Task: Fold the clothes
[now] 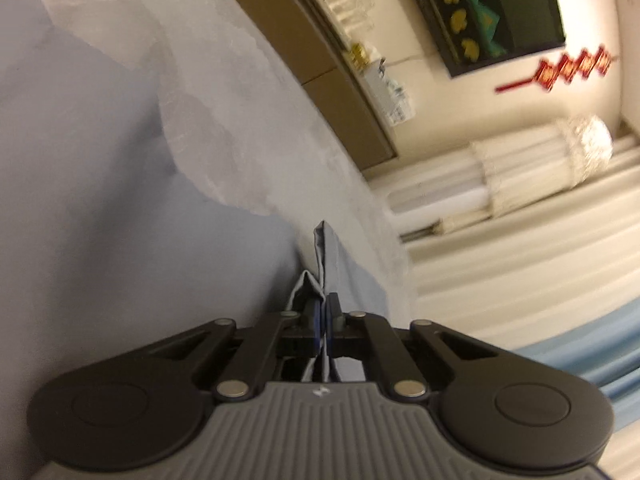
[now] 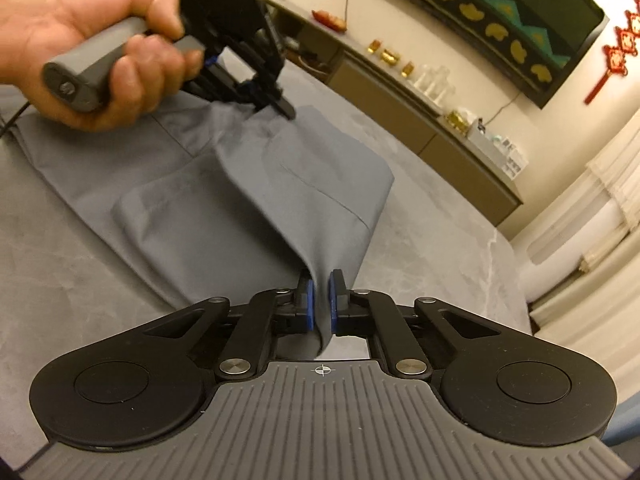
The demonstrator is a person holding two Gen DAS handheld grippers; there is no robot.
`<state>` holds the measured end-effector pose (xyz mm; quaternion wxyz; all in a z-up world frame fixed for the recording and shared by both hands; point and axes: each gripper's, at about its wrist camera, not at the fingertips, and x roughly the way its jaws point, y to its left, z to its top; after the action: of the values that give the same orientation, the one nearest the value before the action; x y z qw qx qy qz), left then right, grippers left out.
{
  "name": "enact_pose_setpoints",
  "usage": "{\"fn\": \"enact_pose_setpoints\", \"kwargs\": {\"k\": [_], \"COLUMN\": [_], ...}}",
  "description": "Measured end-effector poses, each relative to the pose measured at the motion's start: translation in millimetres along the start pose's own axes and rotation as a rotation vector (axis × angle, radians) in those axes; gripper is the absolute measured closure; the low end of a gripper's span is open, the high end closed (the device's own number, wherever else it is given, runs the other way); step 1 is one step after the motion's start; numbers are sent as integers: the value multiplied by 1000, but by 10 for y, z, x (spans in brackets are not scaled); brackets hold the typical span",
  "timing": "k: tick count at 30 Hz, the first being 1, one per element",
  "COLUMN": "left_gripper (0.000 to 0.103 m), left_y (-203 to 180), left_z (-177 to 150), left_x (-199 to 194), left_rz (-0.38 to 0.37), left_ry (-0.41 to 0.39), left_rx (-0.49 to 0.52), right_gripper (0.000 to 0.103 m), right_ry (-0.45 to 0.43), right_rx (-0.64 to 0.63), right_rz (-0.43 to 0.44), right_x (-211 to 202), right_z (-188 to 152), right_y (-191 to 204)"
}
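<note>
A grey garment (image 2: 248, 200) lies partly folded on the grey marbled table (image 2: 60, 280). My right gripper (image 2: 321, 300) is shut on its near edge, a fold of cloth pinched between the blue pads (image 2: 307, 300). In the right wrist view, a person's hand (image 2: 100, 48) holds my left gripper (image 2: 280, 106), which pinches the garment's far edge and lifts it a little. In the left wrist view, the left gripper (image 1: 323, 314) is shut on a ridge of grey cloth (image 1: 326, 256) that stands up between its fingers.
A long low cabinet (image 2: 420, 92) with small gold ornaments and glasses runs along the wall behind the table. A dark screen (image 2: 520, 20) and a red hanging knot (image 2: 616, 52) are on the wall. Pale curtains (image 1: 520, 248) hang beyond the table's far edge (image 2: 504, 240).
</note>
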<state>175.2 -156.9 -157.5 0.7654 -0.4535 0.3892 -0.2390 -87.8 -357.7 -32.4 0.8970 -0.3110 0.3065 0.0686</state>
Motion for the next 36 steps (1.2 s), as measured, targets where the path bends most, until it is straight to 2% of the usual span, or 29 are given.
{"fn": "enact_pose_setpoints", "kwargs": {"k": [3,6,8,9,10,12,17,21,28,36], "left_gripper": [100,100,100,100,100,100,100,100,100,100], "left_y": [-24,-53,-51,-41,-31,-9,59,89,164,220], "left_z": [-28,24,73,92,111,153,251,316,347,394], "left_x": [-52,-35,-42,-42,-42,-23,-9,-18,-26,26], "left_rz": [-64,-96,-91,-85,-79,-68,-54,-57,-61,-45], "left_ry": [-9,-10,-14,-21,-27,-41,-68,-81,-52,-38], "left_rx": [-5,-2,1,-5,-10,-23,-38,-51,-56,-52], "right_gripper": [102,97,88,89,97,103,103,103,100,96], "right_ry": [16,11,19,28,40,55,55,68,63,19], "right_rx": [-14,-60,-100,-109,-101,-70,-38,-21,-61,-104], "right_rz": [-24,-62,-94,-105,-107,-118,-132,-147,-166,-112], "right_x": [64,134,212,252,281,292,161,206,343,336], "right_z": [-48,-67,-63,-54,-32,9,-37,-140,-118,-123], "right_y": [37,103,190,221,219,183,129,83,117,202]}}
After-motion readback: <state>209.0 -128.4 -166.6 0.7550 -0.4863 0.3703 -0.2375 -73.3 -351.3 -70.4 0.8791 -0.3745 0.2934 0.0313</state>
